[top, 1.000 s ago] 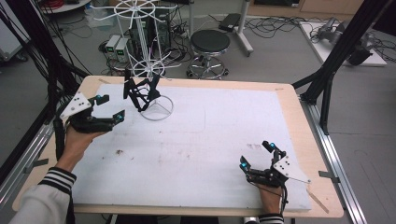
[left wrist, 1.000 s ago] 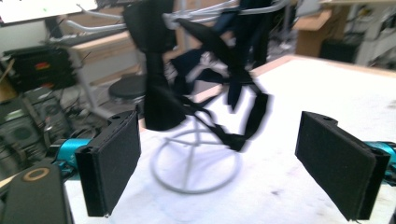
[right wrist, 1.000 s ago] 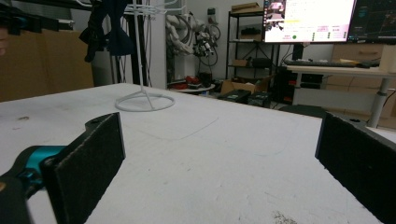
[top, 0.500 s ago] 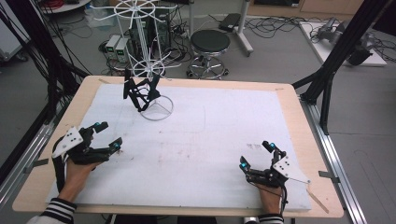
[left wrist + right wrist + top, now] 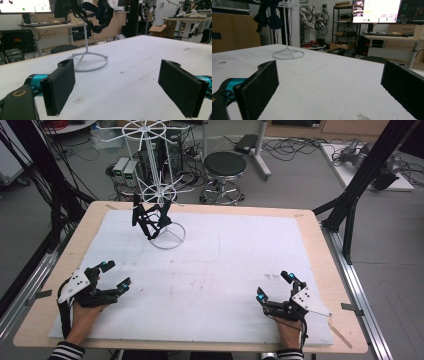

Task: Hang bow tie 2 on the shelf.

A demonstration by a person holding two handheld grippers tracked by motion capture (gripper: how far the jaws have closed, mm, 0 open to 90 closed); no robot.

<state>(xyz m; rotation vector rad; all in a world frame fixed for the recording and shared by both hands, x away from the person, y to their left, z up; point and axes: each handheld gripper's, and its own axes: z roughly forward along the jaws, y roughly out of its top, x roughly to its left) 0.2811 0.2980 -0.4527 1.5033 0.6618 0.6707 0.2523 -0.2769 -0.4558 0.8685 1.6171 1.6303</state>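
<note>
Both the left gripper (image 5: 111,274) and right gripper (image 5: 273,286) rest released, jaws apart, on the white mat (image 5: 225,265), well apart from the wire rack (image 5: 159,195).

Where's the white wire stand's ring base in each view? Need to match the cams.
High view: ring base at far left of the white mat, under the hanging black straps.
Left gripper view: ring base upper left of centre, just beyond the left tool's left-hand pad.
Right gripper view: ring base upper left, far across the mat.
Shared landmark: the black straps on the stand.
</note>
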